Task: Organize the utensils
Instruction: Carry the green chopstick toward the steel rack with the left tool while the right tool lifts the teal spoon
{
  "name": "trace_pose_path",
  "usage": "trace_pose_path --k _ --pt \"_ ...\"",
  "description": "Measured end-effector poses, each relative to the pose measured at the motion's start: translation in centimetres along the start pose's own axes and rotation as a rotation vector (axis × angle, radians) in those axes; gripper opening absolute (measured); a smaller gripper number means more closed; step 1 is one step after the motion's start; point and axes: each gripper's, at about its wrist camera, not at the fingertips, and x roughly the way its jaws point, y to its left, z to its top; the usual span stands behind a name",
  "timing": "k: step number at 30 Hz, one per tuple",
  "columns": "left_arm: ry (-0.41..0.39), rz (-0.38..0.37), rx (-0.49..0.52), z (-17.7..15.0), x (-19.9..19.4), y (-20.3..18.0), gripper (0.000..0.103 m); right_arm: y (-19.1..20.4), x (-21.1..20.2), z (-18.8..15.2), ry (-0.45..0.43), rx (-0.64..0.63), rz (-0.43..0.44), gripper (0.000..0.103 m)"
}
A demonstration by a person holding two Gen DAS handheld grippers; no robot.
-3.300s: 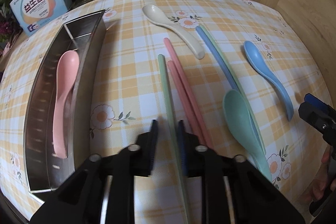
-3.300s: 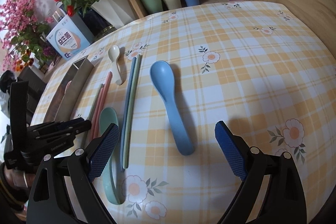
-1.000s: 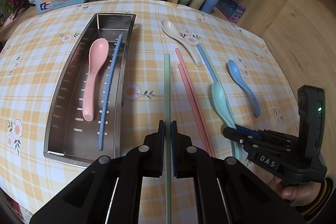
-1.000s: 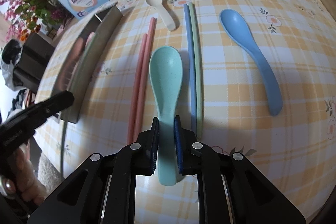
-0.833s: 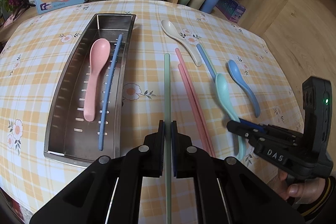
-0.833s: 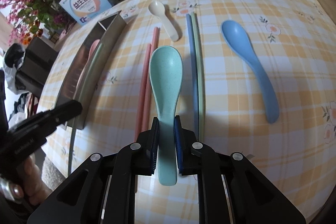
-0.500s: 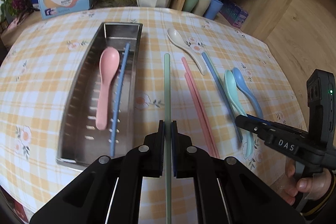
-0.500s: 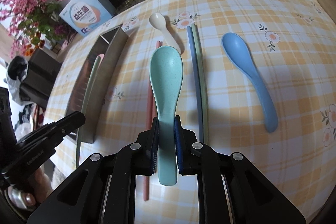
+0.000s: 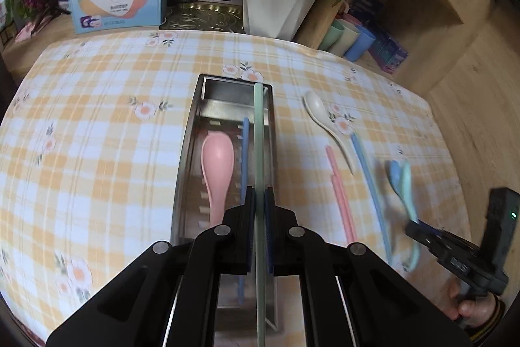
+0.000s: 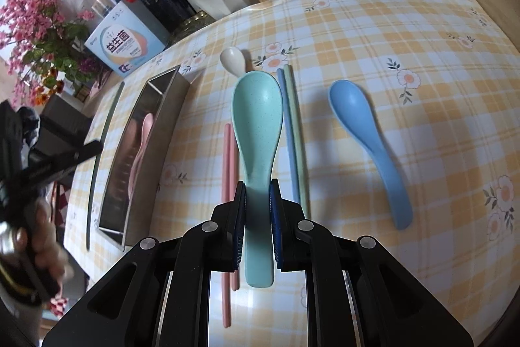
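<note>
My left gripper is clamped on a green chopstick above the steel tray, which holds a pink spoon. My right gripper pinches the teal spoon by its handle. The box behind reads "益生菌".

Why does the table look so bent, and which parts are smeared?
Both views: fisheye lenses bow the table edges. Left wrist view: the right gripper and teal spoon are motion-blurred. Right wrist view: the hand at left is smeared; centre stays sharp.
</note>
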Motion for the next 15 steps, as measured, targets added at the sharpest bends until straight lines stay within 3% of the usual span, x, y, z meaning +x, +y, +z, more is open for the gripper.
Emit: trace_pose_path --k 9,15 --pt "0.142 0.022 0.004 1.3 6.3 0.9 0.006 -2.2 -0.1 -0.3 0.003 0.050 -0.027 0.014" --pt "0.166 0.023 0.011 0.7 7.1 1.0 0.006 -2.7 -0.1 -0.2 0.000 0.057 -0.036 0.014"
